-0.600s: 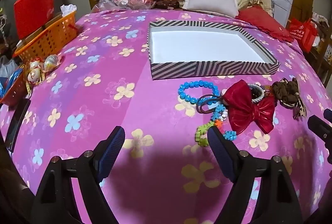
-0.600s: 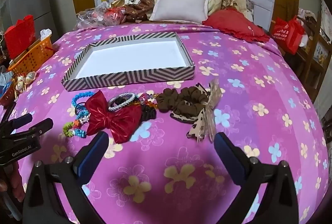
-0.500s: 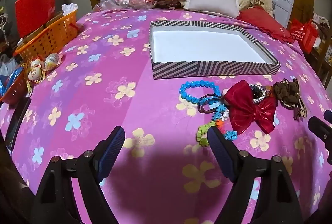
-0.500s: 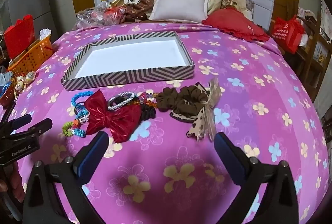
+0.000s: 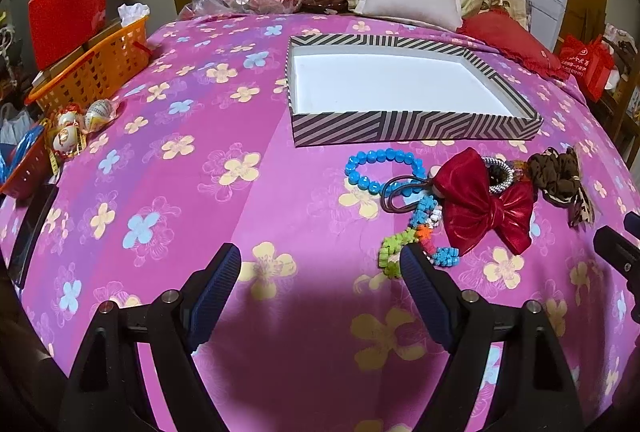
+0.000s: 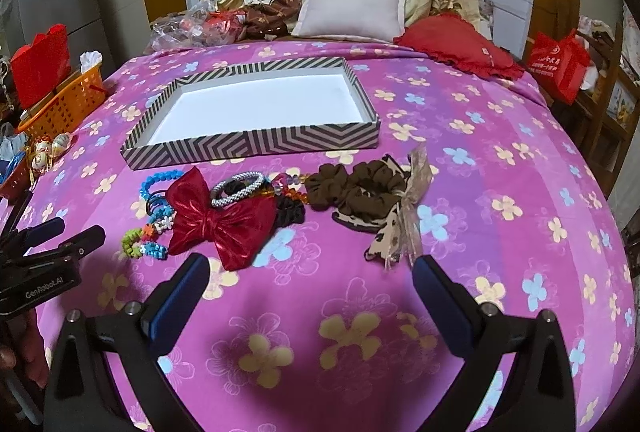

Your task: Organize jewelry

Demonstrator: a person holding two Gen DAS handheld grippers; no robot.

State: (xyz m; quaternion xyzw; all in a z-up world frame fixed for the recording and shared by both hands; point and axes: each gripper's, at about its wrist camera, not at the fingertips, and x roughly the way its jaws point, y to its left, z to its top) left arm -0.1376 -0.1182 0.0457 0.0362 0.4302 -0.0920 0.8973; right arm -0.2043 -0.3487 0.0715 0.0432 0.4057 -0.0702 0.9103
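Note:
A striped box with a bare white inside lies on the pink flowered bedspread. In front of it lies a pile of jewelry: a blue bead bracelet, a red bow, a silver bracelet, a multicolour bead string and a brown scrunchie. My left gripper is open and empty, left of the pile. My right gripper is open and empty, just in front of the pile.
An orange basket and wrapped eggs sit at the bed's left edge. Pillows and a red cushion lie behind the box. A red bag stands at right.
Both views have shifted only slightly; the jewelry and box lie as before and both grippers stay open.

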